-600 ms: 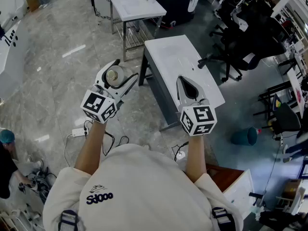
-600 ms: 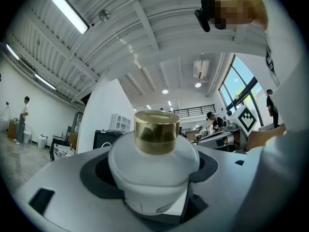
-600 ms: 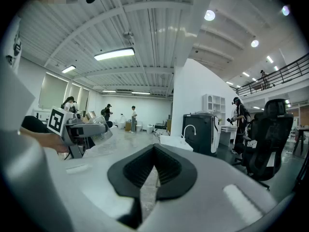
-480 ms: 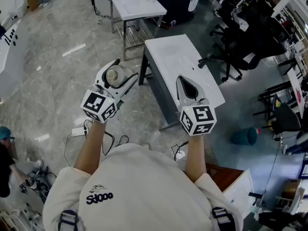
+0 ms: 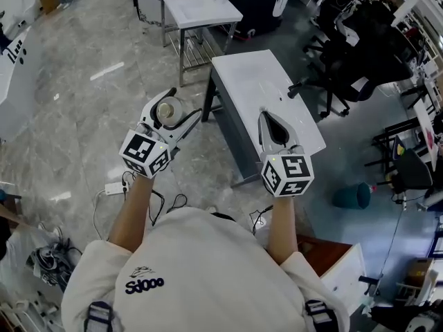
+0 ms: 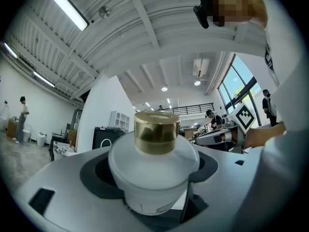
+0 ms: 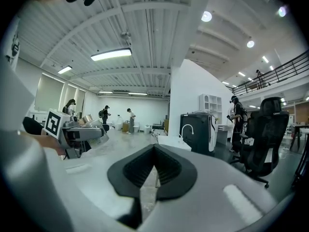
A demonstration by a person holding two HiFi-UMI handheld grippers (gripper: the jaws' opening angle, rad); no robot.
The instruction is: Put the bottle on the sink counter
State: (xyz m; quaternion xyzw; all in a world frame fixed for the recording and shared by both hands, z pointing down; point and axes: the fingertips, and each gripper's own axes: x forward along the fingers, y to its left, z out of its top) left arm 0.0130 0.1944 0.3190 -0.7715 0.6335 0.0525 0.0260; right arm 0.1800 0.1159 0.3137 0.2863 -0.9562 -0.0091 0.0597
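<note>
A small frosted white bottle [image 6: 153, 175] with a gold cap [image 6: 157, 132] stands upright between the jaws of my left gripper [image 6: 154, 187], which are shut on its body. In the head view the bottle [image 5: 165, 109] shows from above in the left gripper [image 5: 166, 113], held in the air over the grey floor, left of a white table [image 5: 259, 92]. My right gripper [image 5: 274, 126] hovers over that table's near end, its jaws shut with nothing between them. In the right gripper view the black pads [image 7: 166, 170] meet at their tips.
A second white table [image 5: 197, 5] on metal legs stands farther off. Black office chairs [image 5: 349, 54] crowd the right side. A power strip with cables [image 5: 114, 189] lies on the floor at the left. A dark cabinet with a faucet [image 7: 195, 129] stands ahead in the right gripper view.
Both grippers have shifted slightly toward the white table; the bottle stays gripped. A person at the left edge has moved almost out of view.
</note>
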